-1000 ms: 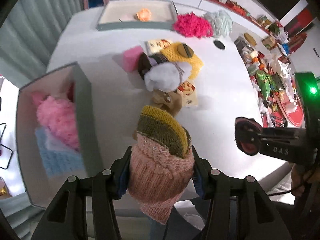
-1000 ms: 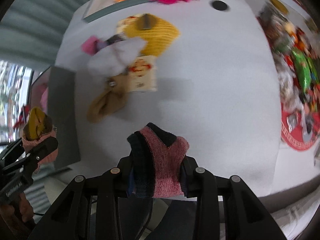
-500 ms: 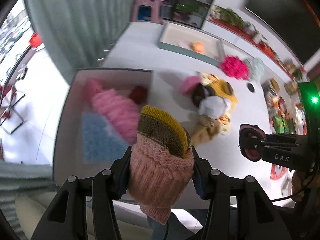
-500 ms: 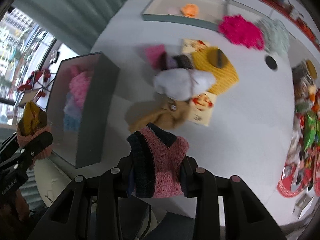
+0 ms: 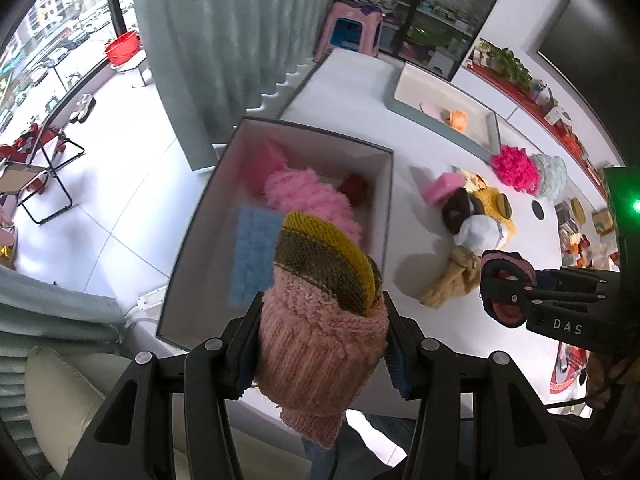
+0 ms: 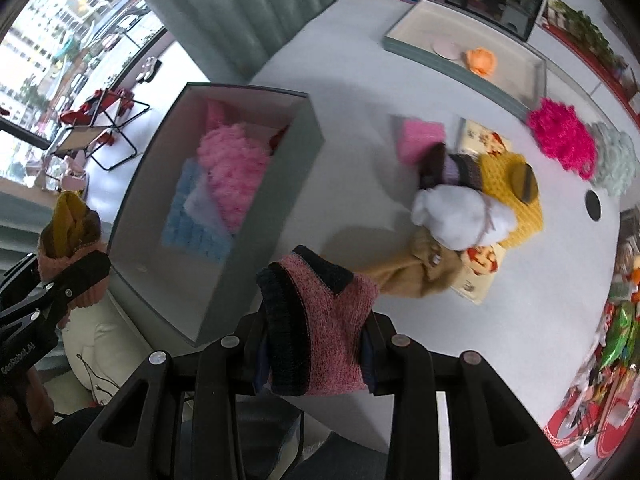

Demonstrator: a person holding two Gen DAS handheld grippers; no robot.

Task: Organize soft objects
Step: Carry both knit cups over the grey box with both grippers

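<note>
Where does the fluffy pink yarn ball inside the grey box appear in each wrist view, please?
Left wrist: the fluffy pink yarn ball sits centre, just above the held knit.
Right wrist: it lies left of centre.
Shared landmark: the blue sponge cloth beside it.

Both grippers have swung from the table pile toward the grey box (image 5: 386, 204).

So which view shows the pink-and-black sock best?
The right wrist view: the pink-and-black sock fills the foreground, clamped in the right hand-held gripper, cuff and knit clear. The left wrist view shows it only small and end-on at the right edge, mostly hidden by that hand-held gripper.
</note>
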